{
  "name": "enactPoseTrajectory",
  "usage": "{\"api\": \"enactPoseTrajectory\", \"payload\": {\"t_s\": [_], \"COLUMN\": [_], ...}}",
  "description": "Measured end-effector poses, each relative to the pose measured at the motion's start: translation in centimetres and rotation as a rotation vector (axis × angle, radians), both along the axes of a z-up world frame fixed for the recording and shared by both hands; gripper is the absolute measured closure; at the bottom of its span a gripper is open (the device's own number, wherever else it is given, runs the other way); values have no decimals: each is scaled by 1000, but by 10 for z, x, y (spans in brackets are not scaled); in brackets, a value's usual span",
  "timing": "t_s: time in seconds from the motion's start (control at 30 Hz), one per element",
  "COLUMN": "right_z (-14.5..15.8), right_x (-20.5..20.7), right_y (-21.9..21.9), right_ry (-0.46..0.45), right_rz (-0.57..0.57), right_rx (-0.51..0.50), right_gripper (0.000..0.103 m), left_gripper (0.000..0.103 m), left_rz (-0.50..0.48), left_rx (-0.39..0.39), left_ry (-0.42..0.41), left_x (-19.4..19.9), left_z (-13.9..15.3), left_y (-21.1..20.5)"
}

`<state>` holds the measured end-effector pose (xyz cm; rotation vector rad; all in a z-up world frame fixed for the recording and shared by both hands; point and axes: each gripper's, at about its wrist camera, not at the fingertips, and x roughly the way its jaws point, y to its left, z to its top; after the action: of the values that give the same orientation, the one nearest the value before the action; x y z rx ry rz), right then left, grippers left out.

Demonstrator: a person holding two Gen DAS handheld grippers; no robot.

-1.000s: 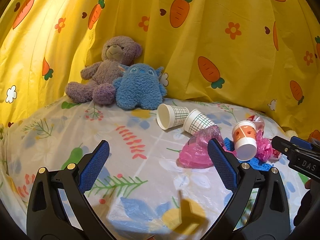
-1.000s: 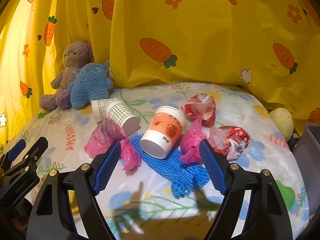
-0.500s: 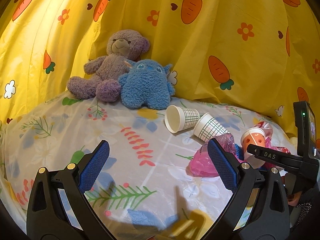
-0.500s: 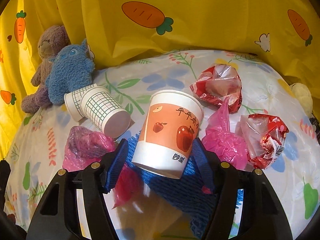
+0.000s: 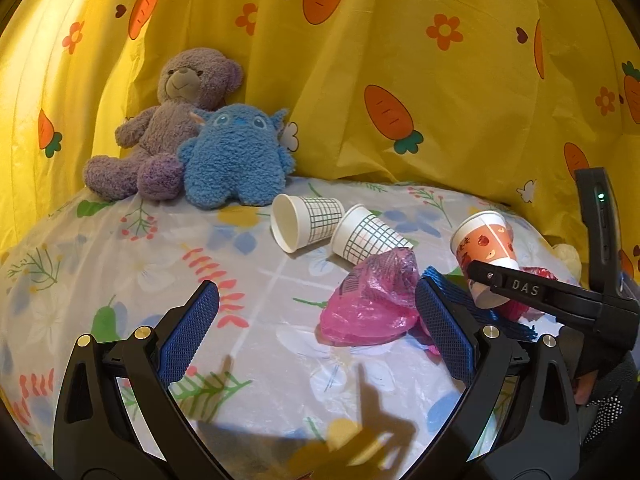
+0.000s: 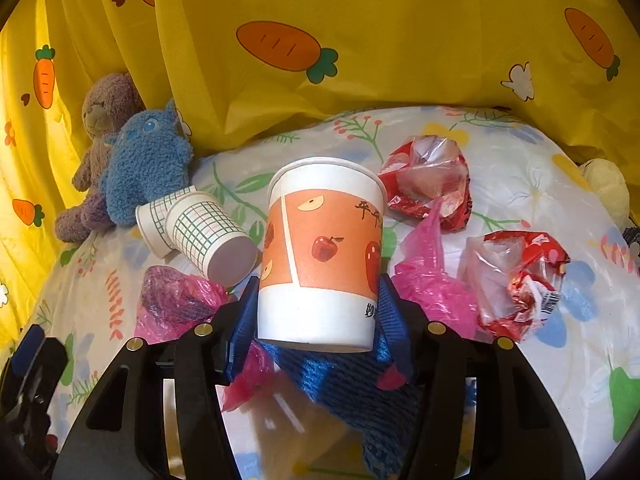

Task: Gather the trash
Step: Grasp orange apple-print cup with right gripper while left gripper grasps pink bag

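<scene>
right gripper (image 6: 316,312) has just been closing; its fingers (image 6: 245,312) pinch the base of the orange cup (image 6: 324,248), which stands on blue netting (image 6: 352,384); risk: thin paper wall crushes or slips out if squeezed low and off-centre, and netting may snag; left gripper (image 5: 316,328) spread, empty, pink bag (image 5: 372,304) just ahead of its right finger; only right view shows two red wrappers (image 6: 516,276) right of the fingers; left view shows the cup's tilt.

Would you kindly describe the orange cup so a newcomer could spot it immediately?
On the floral sheet below the carrot-print curtain, look in the litter beside two grid-patterned cups. The orange cup stands between the right hand-held gripper's pads, the only one printed with red apples.
</scene>
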<state>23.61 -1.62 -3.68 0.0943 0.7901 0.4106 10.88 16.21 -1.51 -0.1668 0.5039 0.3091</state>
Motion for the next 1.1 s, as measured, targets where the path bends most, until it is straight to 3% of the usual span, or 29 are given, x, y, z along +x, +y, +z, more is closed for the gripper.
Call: {"api": "enactPoseTrajectory", "payload": {"t_s": [0.27,0.5,0.57,0.63,0.7,0.93,1.1], "right_z": [22,18,15,12,9,6,8], "right_x": [-35,-50,-57,-61,-65,-75,-82], "right_y": [-44,-64,-66,-67,-67,-74,-79], "right_ry": [-119,-119,-121,-116,-116,-133,-146], "right_rz": [-11,0,1,9,18,5,9], "right_rx": [0,-7,-7,-11,-26,-42,-36], "right_gripper": [46,45,45,45,45,45,45], "left_gripper": [6,7,12,28,34,73,86], "left_rz": [-81,-95,-93,-107,-116,-154,-158], "left_rx": [41,-66,-85,-131,-161,-153,-154], "left_ry": [92,191,213,236,228,194,122], "left_x": [52,82,85,87,85,77,61], "left_z": [-13,-39,-45,-52,-53,-46,-30], "left_y": [-18,-8,-5,-2,1,-12,-21]}}
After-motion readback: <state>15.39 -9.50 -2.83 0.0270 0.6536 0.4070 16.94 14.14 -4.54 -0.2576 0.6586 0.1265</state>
